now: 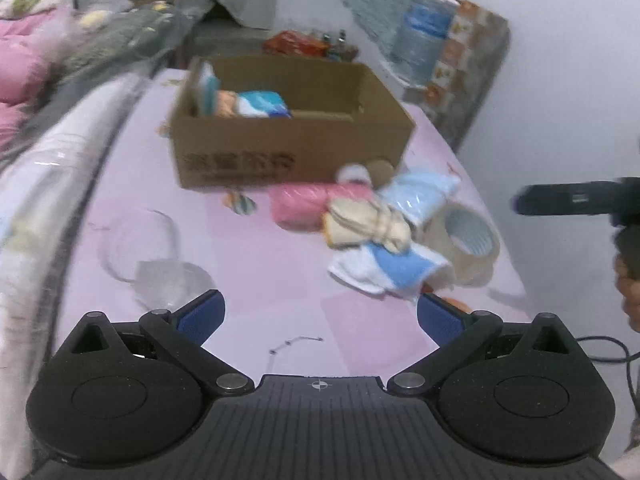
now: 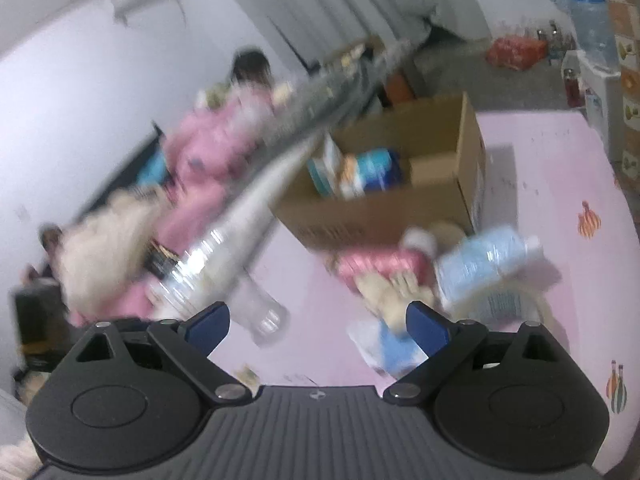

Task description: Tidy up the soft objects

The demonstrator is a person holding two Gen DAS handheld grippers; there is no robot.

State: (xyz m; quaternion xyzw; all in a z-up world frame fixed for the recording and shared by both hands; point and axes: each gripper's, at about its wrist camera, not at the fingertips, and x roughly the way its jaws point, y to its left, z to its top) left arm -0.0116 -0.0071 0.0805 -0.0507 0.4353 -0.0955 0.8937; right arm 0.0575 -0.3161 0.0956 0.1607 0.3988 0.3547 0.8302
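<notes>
A: Why is the cardboard box (image 1: 292,128) set mid-counter (image 1: 260,264)?
B: Likely as the bin; a few soft bundles already sit inside. The rest wait just in front of it: a pink roll (image 1: 300,206), a beige cloth (image 1: 368,226) and a blue-and-white towel (image 1: 394,268), bunched together beside a tape roll (image 1: 470,242).
A: And the jaws?
B: The left gripper (image 1: 320,314) is spread wide, holding nothing. The right gripper (image 2: 318,326) is equally wide and empty, hovering near the pile.
</notes>
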